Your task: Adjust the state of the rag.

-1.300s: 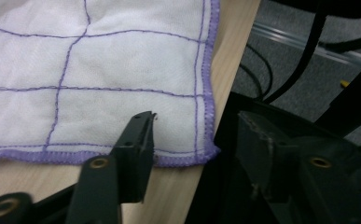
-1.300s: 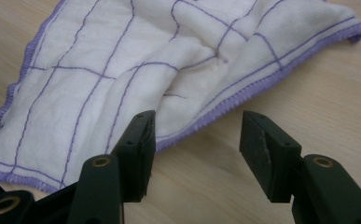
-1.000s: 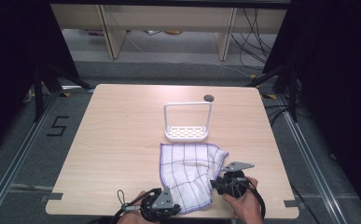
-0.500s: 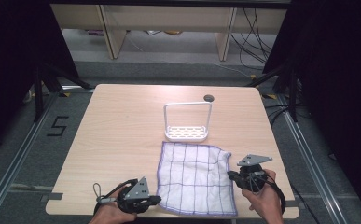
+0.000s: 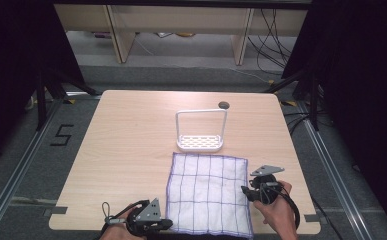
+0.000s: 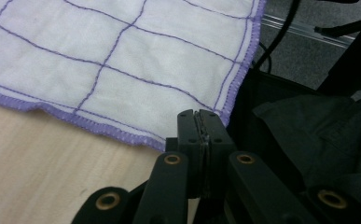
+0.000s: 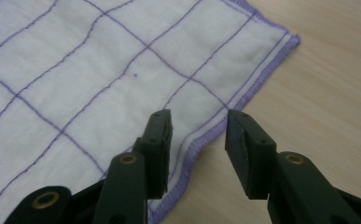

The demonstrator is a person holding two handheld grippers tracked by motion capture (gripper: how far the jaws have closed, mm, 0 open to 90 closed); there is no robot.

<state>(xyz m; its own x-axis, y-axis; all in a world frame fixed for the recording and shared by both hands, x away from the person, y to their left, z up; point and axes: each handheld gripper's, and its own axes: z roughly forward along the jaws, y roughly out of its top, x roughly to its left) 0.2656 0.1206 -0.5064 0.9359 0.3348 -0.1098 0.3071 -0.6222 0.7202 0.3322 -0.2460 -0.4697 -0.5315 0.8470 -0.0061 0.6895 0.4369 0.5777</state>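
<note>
On the bench (image 5: 131, 150) lies the checked cloth (image 5: 208, 192), spread flat. Left gripper (image 6: 201, 128) fingers pinch its near corner; right gripper (image 7: 197, 135) fingers have just opened, straddling its edge, gripping nothing.

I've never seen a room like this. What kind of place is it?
Probably a lab or workshop set up for recording. A plain wooden table stands among black curtains, with loose cables on the floor and a taped number 5 beside it.
</note>
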